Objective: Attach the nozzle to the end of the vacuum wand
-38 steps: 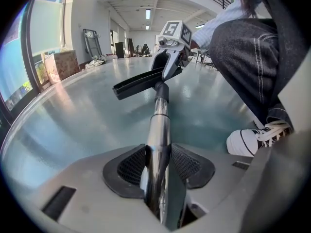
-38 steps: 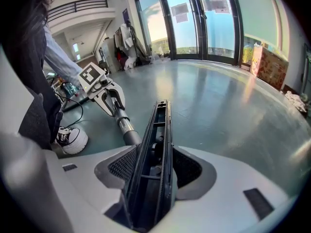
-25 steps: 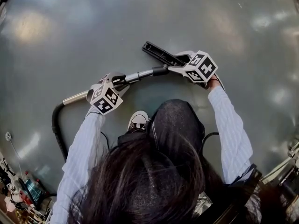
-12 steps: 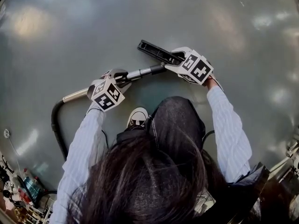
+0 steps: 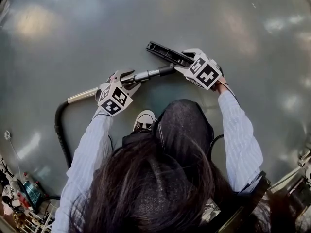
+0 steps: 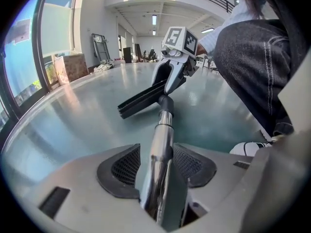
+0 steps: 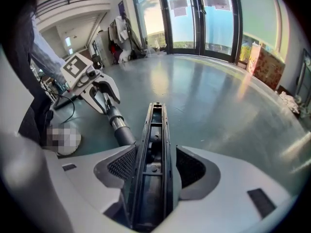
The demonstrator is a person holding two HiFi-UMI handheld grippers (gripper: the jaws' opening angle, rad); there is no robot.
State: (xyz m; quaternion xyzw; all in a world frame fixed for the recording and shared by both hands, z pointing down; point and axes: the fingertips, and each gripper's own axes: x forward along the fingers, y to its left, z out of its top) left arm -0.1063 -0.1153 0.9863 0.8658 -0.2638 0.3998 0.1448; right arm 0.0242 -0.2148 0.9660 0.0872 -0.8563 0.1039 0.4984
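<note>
Both my arms reach forward and down over the floor (image 5: 233, 23). My left gripper (image 5: 127, 76), at 10 o'clock from my knee (image 5: 184, 125), tilts down toward 2 o'clock. Its fingers are spreading, loose around the chrome wand (image 5: 146, 74) that lies between them. My right gripper (image 5: 187, 62), at 1 o'clock, angles down toward 10 o'clock, its fingers clenched on the black nozzle (image 5: 163, 52), which meets the wand's dark tip. The hose (image 5: 59, 130) trails off toward 7 o'clock.
</note>
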